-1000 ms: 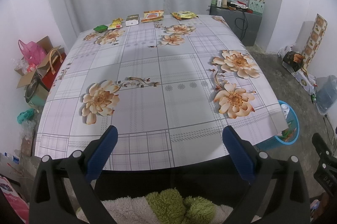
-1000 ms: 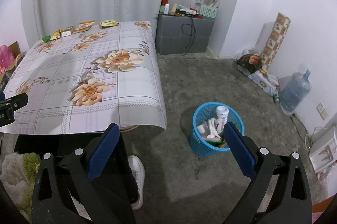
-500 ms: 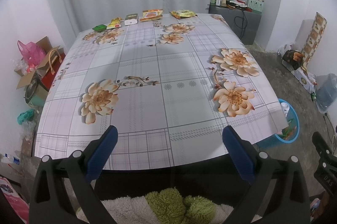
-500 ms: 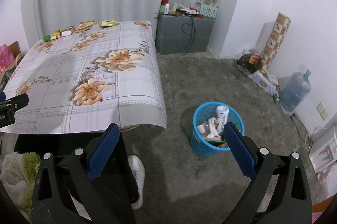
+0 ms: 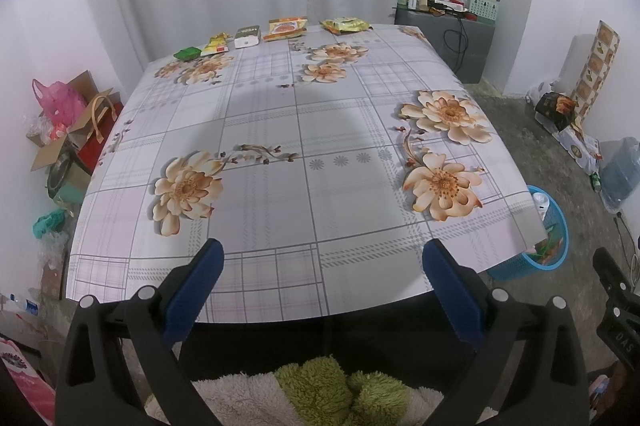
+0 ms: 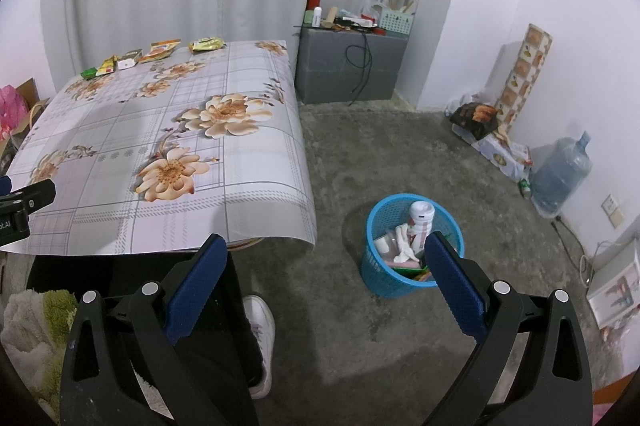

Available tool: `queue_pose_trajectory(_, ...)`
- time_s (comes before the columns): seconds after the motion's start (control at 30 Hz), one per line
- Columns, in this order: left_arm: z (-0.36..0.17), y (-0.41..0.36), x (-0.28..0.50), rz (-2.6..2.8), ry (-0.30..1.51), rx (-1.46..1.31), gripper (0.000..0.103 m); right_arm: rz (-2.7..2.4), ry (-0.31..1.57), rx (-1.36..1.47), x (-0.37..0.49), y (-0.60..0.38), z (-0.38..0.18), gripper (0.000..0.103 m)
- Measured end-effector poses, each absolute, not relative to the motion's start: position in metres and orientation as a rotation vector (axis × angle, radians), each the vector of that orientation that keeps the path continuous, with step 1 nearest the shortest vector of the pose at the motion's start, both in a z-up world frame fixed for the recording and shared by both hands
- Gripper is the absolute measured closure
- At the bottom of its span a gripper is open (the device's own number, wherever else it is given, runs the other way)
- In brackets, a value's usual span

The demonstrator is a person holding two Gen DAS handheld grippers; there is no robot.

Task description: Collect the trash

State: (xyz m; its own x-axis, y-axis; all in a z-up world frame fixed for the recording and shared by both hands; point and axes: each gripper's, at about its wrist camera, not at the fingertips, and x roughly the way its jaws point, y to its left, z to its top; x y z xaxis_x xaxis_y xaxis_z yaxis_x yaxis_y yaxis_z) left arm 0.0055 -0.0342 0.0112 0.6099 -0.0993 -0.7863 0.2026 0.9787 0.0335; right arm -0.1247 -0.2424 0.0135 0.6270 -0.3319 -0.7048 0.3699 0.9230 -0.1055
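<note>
Both tongs (image 5: 322, 266) (image 6: 326, 262) gape empty; five wrappers (image 5: 286, 27) line the table's (image 5: 280, 129) far edge.

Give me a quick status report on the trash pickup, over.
Left gripper open, empty. Right gripper open, empty. Five wrappers along the table's far edge, untouched. Blue bin on floor, partly filled. Nothing in the way.

Five pieces of trash (image 5: 286, 27) lie along the desk's (image 5: 280, 129) far edge. One blue basket (image 6: 412, 266) stands on the floor.
</note>
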Motion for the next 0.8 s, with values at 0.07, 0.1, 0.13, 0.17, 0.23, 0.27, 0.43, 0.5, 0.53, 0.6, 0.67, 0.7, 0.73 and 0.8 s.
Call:
queue_pose_trajectory(0.07, 0.0119, -0.0355, 0.0068, -0.176, 0.899, 0.124, 0.006, -0.402, 0.798, 0.051, -0.1248, -0.2424, 0.0134, 0.008)
queue_pose_trajectory(0.1, 0.0118, -0.0351, 0.0064, -0.175, 0.898, 0.125, 0.006, -0.402, 0.798, 0.050, -0.1246, -0.2422, 0.0136, 0.008)
queue_pose_trajectory(0.13, 0.0116, -0.0348, 0.0061, -0.175, 0.897, 0.125, 0.006, -0.403, 0.799, 0.049, -0.1247, -0.2422, 0.0135, 0.008)
queue_pose_trajectory(0.17, 0.0114, -0.0345, 0.0060, -0.176, 0.898, 0.124, 0.006, -0.402, 0.798, 0.049, -0.1242, -0.2419, 0.0138, 0.008)
queue_pose_trajectory(0.23, 0.0116, -0.0352, 0.0066, -0.176, 0.899, 0.125, 0.006, -0.402, 0.797, 0.049, -0.1247, -0.2422, 0.0137, 0.008)
queue_pose_trajectory(0.27, 0.0115, -0.0348, 0.0062, -0.175, 0.900, 0.124, 0.006, -0.402, 0.797, 0.049, -0.1242, -0.2420, 0.0138, 0.008)
queue_pose_trajectory(0.43, 0.0122, -0.0354, 0.0066, -0.174, 0.898, 0.124, 0.006, -0.401, 0.798, 0.049, -0.1241, -0.2422, 0.0138, 0.008)
queue_pose_trajectory(0.5, 0.0120, -0.0351, 0.0065, -0.175, 0.899, 0.125, 0.006, -0.401, 0.798, 0.049, -0.1241, -0.2421, 0.0138, 0.008)
queue_pose_trajectory(0.53, 0.0128, -0.0360, 0.0074, -0.175, 0.899, 0.125, 0.006, -0.401, 0.797, 0.048, -0.1245, -0.2425, 0.0135, 0.008)
queue_pose_trajectory(0.6, 0.0125, -0.0356, 0.0071, -0.175, 0.900, 0.126, 0.006, -0.401, 0.798, 0.049, -0.1241, -0.2421, 0.0138, 0.008)
queue_pose_trajectory(0.67, 0.0129, -0.0361, 0.0074, -0.175, 0.899, 0.126, 0.006, -0.401, 0.798, 0.050, -0.1241, -0.2423, 0.0137, 0.008)
queue_pose_trajectory(0.7, 0.0123, -0.0354, 0.0067, -0.176, 0.900, 0.127, 0.006, -0.401, 0.798, 0.049, -0.1240, -0.2422, 0.0137, 0.008)
queue_pose_trajectory(0.73, 0.0124, -0.0356, 0.0068, -0.175, 0.900, 0.127, 0.006, -0.401, 0.799, 0.049, -0.1244, -0.2427, 0.0134, 0.008)
queue_pose_trajectory(0.8, 0.0124, -0.0355, 0.0064, -0.174, 0.900, 0.126, 0.006, -0.401, 0.798, 0.050, -0.1241, -0.2421, 0.0138, 0.008)
